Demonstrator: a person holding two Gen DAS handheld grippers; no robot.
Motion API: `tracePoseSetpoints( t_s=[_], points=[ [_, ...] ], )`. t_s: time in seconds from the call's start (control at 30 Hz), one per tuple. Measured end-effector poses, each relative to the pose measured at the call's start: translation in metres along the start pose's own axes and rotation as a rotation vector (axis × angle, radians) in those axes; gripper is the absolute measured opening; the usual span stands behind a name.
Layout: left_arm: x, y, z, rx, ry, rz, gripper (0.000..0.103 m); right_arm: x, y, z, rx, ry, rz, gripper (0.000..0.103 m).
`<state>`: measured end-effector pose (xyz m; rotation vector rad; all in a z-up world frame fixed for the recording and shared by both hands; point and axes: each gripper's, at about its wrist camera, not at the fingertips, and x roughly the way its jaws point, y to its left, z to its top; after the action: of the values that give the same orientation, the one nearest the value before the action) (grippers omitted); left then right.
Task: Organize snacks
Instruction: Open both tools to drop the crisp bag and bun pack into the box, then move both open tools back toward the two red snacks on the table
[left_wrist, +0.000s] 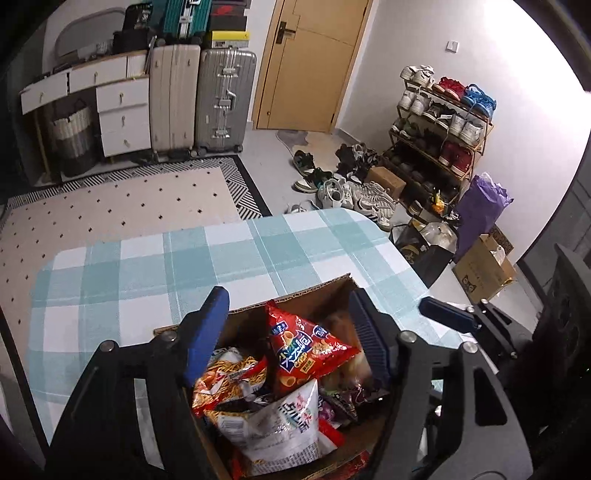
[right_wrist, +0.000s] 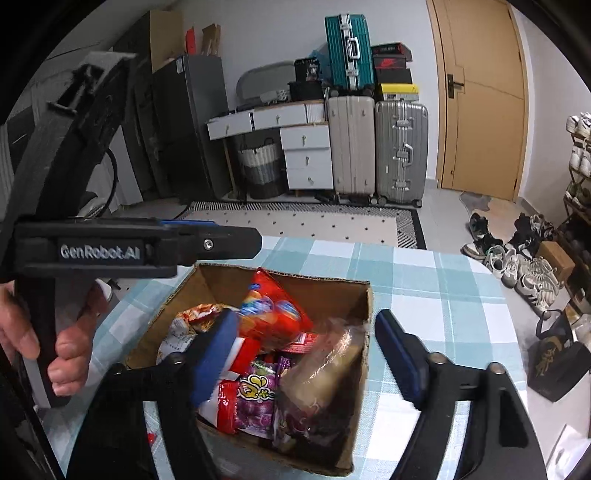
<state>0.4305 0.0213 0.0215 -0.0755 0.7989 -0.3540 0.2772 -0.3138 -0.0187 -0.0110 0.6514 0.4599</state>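
A brown cardboard box (right_wrist: 325, 288) full of snack bags stands on the table with the teal checked cloth (right_wrist: 443, 295). A red chip bag (left_wrist: 306, 354) stands upright on top; it also shows in the right wrist view (right_wrist: 273, 314). A white bag (left_wrist: 280, 428), a purple candy bag (right_wrist: 258, 398) and a clear brown bag (right_wrist: 321, 380) lie beside it. My left gripper (left_wrist: 288, 325) is open above the box, its blue fingers either side of the red bag. My right gripper (right_wrist: 306, 354) is open above the box, holding nothing.
Past the table lie a dotted rug (left_wrist: 129, 206), suitcases (left_wrist: 221, 103), white drawers (left_wrist: 122, 118), a wooden door (left_wrist: 314, 62), a shoe rack (left_wrist: 443, 122) and loose shoes (left_wrist: 351, 188). Boxes and bags (left_wrist: 480, 266) stand on the floor at the table's right.
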Motion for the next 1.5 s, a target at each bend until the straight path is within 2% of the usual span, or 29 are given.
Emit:
tracePoseSetpoints(
  t_s=[0.33,0.57,0.83,0.97,1.23,1.5],
  points=[
    [-0.043,-0.009,-0.008,-0.006,-0.034,0.029,0.068,-0.041,0.004,-0.003,-0.018,-0.050,-0.014,0.082],
    [-0.091,-0.019,-0.024,-0.015,-0.090,0.083,0.080,-0.081,0.023,-0.006,-0.031,-0.084,-0.014,0.085],
    [-0.149,-0.036,-0.060,-0.015,-0.147,0.139,0.089,-0.132,0.041,-0.018,-0.007,-0.142,-0.002,0.090],
    [-0.177,-0.042,-0.079,-0.022,-0.184,0.169,0.101,-0.154,0.051,-0.027,-0.007,-0.164,-0.004,0.094],
    [-0.220,-0.051,-0.118,-0.049,-0.212,0.210,0.102,-0.186,0.068,-0.050,0.005,-0.185,-0.006,0.098],
    [-0.241,-0.048,-0.166,-0.093,-0.196,0.281,0.102,-0.204,0.084,-0.080,0.005,-0.195,-0.015,0.102]
  ],
)
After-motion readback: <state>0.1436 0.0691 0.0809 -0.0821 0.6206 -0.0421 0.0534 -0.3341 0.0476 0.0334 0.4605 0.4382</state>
